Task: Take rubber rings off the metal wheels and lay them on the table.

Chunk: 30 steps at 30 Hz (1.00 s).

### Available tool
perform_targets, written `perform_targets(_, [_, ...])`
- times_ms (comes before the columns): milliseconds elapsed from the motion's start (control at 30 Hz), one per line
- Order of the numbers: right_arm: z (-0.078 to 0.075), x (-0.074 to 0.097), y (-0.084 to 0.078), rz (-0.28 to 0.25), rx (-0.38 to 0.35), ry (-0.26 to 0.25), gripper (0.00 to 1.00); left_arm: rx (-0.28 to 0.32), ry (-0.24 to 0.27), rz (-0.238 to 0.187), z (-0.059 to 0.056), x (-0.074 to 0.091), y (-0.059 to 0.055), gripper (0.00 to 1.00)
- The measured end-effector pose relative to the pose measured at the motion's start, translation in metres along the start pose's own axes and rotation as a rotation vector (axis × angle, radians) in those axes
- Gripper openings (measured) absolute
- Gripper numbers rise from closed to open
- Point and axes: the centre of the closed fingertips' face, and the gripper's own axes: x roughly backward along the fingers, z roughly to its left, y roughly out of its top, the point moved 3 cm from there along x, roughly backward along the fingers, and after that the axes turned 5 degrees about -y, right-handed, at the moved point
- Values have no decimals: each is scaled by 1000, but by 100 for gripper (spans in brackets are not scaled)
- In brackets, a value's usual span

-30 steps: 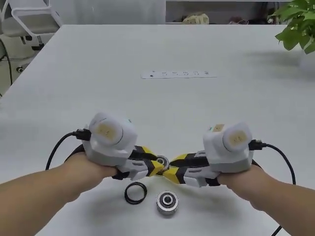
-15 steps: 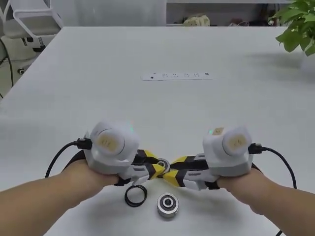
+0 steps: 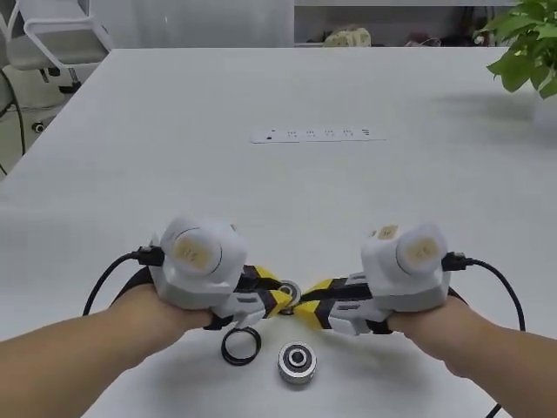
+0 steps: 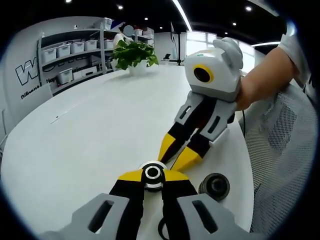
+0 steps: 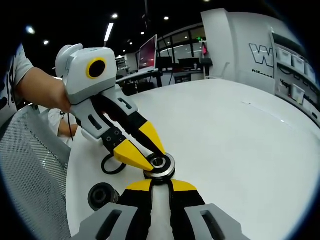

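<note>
Together, both jaws met on one metal wheel [image 3: 288, 289], held just above the bench [image 3: 287, 200].
Left hand-held gripper [image 3: 277, 299] clenched the wheel, right hand-held gripper [image 3: 306, 305] pinched its rim — a loose rubber ring [image 3: 240, 345] and a second wheel [image 3: 297, 361] lay below.

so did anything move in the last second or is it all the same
The left gripper sank a little toward the table early on, then held. It stays shut on the wheel, and the right gripper still has its tips at that wheel's edge. The loose rubber ring and the second wheel lie where they were.
</note>
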Motion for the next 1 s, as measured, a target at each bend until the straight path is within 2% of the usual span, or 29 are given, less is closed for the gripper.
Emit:
perform_targets(67, [0,0,0,2,1,1,7,0,1,0,0,0,0,8])
perform_targets(133, [-3,1,-1,7,-2,-9,0,1,1,0,1,0,0,8])
perform_targets(433, [-3,1,-1,0,-53,-10,0,17,5,2,1,0,0,8])
perform_targets(500, [-5,1,0,-6,-73,-15,0,-11,10,9,0,0,-1,8])
perform_targets(533, [-5,1,1,-14,-92,-12,0,-12,12,9,-1,0,0,8])
perform_targets(800, [-5,3,2,-18,-110,-19,0,-11,16,14,1,0,-1,8])
perform_targets(1000, [-11,6,5,-50,-161,-35,0,-10,19,15,0,0,-1,8])
